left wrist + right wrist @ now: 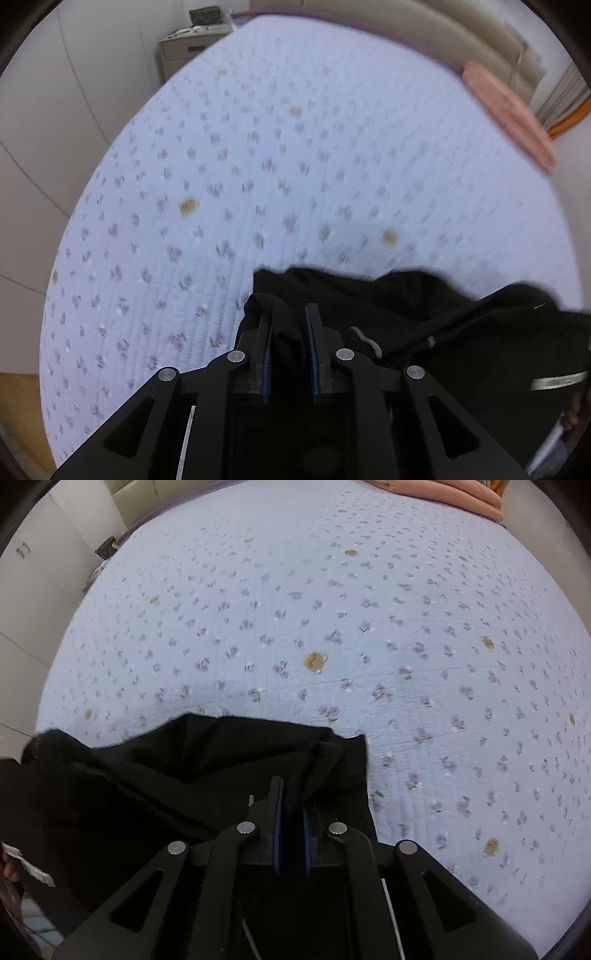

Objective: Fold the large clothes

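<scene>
A large black garment [424,325] hangs between my two grippers above a bed with a pale blue flowered quilt [277,166]. My left gripper [288,325] is shut on a bunched edge of the black garment at its left end. My right gripper [291,805] is shut on the garment [184,771] at its right end. The cloth sags and spreads toward the lower corners of both views. A white drawstring [367,339] and a grey label [557,382] show on it. The quilt [369,646] fills the right wrist view beyond the cloth.
A folded pink blanket [509,114] lies at the bed's far right edge, also in the right wrist view [443,491]. A beige headboard [424,26] runs along the far side. A small cabinet [188,48] stands at the far left. White wardrobe doors [44,572] line the left.
</scene>
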Tool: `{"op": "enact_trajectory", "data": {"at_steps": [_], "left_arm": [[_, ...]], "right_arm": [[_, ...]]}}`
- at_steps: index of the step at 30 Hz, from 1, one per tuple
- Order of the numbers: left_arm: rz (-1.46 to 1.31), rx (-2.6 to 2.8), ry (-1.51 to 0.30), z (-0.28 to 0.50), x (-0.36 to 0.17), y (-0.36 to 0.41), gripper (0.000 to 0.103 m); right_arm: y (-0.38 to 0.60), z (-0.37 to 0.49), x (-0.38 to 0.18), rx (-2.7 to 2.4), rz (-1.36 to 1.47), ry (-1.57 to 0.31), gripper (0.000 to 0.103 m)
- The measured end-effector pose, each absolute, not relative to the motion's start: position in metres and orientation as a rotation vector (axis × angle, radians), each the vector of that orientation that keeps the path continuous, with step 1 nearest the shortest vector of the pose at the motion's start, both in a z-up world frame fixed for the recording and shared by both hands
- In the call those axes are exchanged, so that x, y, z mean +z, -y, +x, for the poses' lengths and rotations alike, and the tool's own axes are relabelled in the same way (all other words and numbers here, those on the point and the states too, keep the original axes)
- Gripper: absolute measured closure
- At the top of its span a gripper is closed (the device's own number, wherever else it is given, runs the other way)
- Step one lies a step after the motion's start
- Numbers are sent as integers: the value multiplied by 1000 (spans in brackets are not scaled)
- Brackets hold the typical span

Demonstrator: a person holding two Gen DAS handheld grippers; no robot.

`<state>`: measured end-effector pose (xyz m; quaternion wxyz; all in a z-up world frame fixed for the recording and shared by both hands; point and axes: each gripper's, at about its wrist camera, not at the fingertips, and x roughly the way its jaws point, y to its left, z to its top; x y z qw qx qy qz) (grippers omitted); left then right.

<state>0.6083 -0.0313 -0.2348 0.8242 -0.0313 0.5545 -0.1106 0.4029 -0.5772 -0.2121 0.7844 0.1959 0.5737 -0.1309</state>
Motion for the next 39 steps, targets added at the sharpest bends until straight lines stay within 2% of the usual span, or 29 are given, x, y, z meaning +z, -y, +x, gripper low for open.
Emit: {"op": "enact_trajectory", "data": {"at_steps": [1, 2, 3, 5, 6, 7, 8, 11, 15, 18, 29, 30, 31, 32, 35, 36, 38, 39], "left_arm": [[-119, -272, -1155, 608, -217, 20, 80], [-150, -302, -1127, 607, -203, 13, 77], [-164, -327, -1095, 604, -189, 6, 73], [-120, -326, -1014, 601, -159, -6, 55], [-112, -335, -993, 601, -149, -10, 48], [-117, -365, -974, 601, -142, -17, 39], [-116, -385, -975, 602, -141, -18, 36], [-89, -422, -1042, 611, -163, -17, 35], [-106, -487, -1190, 622, -225, -9, 36], [-143, -539, -1237, 627, -256, -9, 36], [-252, -683, -1348, 650, -299, 6, 35], [-246, -679, -1344, 650, -299, 8, 36], [-220, -666, -1325, 649, -297, 13, 38], [-164, -644, -1304, 645, -295, 19, 54], [-54, -573, -1238, 631, -283, 26, 75], [-53, -549, -1215, 626, -276, 23, 77], [-79, -511, -1169, 620, -260, 15, 87], [-94, -497, -1136, 618, -248, 10, 87]], "right_arm": [[582, 401, -204, -274, 447, -1230, 88], [588, 398, -196, -265, 477, -1218, 80], [595, 394, -186, -260, 512, -1198, 66], [606, 384, -165, -285, 543, -1147, 46], [614, 376, -151, -310, 560, -1098, 39], [619, 370, -143, -321, 572, -1061, 37], [624, 366, -137, -326, 578, -1037, 36], [630, 364, -146, -318, 582, -1052, 35], [614, 379, -181, -200, 553, -1120, 35], [605, 390, -200, -164, 489, -1144, 35], [619, 417, -256, -64, 571, -1196, 33], [618, 416, -255, -67, 569, -1185, 42], [616, 415, -252, -69, 559, -1176, 57], [612, 414, -248, -76, 528, -1168, 73], [601, 408, -240, -122, 440, -1162, 81], [598, 405, -235, -143, 414, -1155, 84], [595, 399, -221, -192, 371, -1126, 86], [594, 395, -212, -220, 347, -1106, 87]]}}
